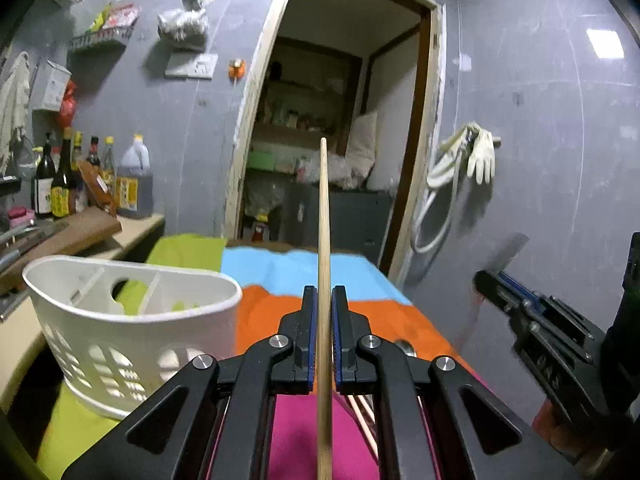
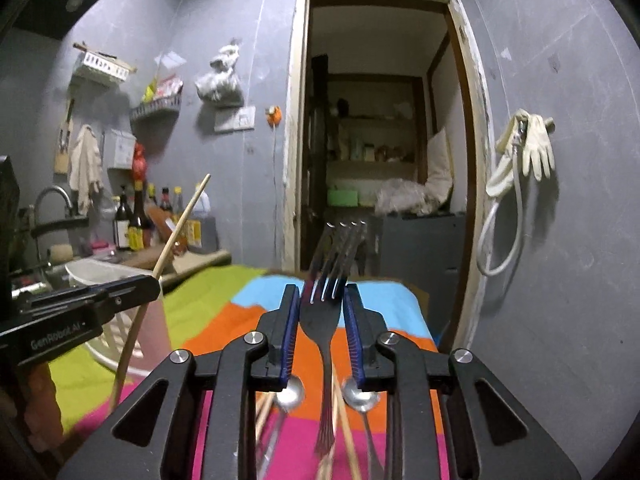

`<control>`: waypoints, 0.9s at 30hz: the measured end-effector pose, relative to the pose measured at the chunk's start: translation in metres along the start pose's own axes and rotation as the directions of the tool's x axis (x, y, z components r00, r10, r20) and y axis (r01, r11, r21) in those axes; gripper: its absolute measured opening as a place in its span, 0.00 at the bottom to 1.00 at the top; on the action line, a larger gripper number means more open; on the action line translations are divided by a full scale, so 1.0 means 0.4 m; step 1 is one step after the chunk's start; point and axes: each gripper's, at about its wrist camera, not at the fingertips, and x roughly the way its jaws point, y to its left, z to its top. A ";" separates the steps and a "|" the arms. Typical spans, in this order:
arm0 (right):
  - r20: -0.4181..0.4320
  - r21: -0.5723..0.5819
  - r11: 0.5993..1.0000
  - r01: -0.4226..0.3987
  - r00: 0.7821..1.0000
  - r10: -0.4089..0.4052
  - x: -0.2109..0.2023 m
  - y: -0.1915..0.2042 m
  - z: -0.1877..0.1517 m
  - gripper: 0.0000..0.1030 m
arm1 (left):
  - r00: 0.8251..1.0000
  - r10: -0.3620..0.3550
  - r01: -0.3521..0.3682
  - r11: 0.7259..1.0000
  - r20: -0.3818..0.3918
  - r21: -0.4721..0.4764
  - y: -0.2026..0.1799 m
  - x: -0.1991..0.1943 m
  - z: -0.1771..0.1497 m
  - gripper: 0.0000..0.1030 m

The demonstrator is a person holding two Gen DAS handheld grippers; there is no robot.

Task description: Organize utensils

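My left gripper (image 1: 323, 292) is shut on a wooden chopstick (image 1: 324, 220) that points forward and up, over the striped cloth (image 1: 280, 268). A white slotted utensil basket (image 1: 132, 320) with dividers stands just to its left. My right gripper (image 2: 322, 292) is shut on a metal fork (image 2: 324, 320), held by its head with the tines pointing forward. Beneath it on the cloth lie two spoons (image 2: 290, 394) and several loose chopsticks (image 2: 348, 440). The right wrist view shows the left gripper (image 2: 154, 282) and its chopstick (image 2: 180, 224) at the left, above the basket (image 2: 92, 272).
A counter at the left carries sauce bottles (image 1: 60, 184) and a wooden board (image 1: 72, 232). Straight ahead is an open doorway (image 1: 332, 120) into a storeroom. Rubber gloves (image 1: 480, 156) and a hose hang on the grey wall to the right. The table's far edge lies just before the doorway.
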 end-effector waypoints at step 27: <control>-0.593 -0.363 0.797 -0.483 0.779 0.202 0.193 0.119 -0.211 0.49 | 0.997 0.057 -0.062 0.992 -0.046 -0.110 0.097 -0.059 -0.034 0.04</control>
